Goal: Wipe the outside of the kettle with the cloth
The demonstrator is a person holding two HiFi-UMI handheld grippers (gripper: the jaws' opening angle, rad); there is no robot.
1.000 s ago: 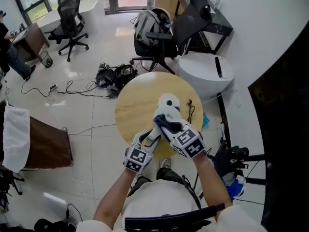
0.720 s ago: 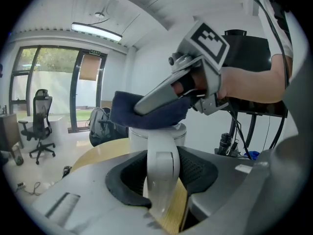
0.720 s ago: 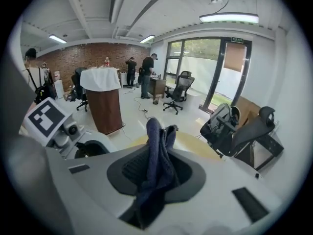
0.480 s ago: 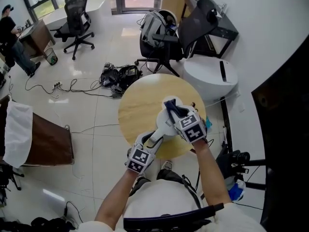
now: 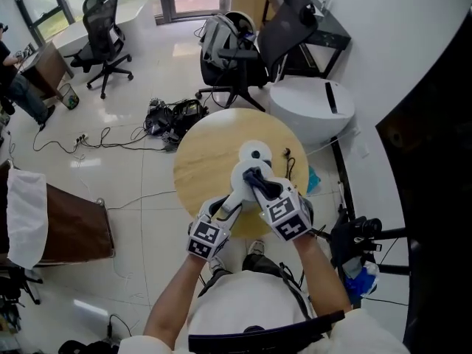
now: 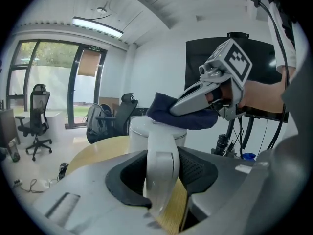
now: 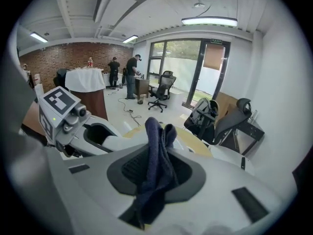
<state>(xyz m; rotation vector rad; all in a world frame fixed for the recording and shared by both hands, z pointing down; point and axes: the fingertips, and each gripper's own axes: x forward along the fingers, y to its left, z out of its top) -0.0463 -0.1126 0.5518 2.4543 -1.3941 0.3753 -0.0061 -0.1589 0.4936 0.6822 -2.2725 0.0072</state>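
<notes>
1. Kettle [image 5: 255,155]: white, glossy, cylindrical body with a round flat lid that has a small dark spot at its centre. It stands upright on the round light-wood bench [image 5: 203,164], toward the edge nearest the person.
2. Handle [image 6: 161,166]: white, a broad strap shape, running up the kettle's near side to the lid rim.
3. Left tool [image 5: 231,200]: clamped on the handle, which is seen pinched between the dark pads in the left gripper view.
4. Right tool [image 7: 155,176]: closed on the cloth [image 7: 157,151]. The cloth is dark blue and bunched, with a fold sticking out past the jaw tips.
5. In the left gripper view, the cloth is seen pressed on the kettle's top edge, just above the handle.
6. No marks or stains can be made out on the kettle's surface.
</notes>
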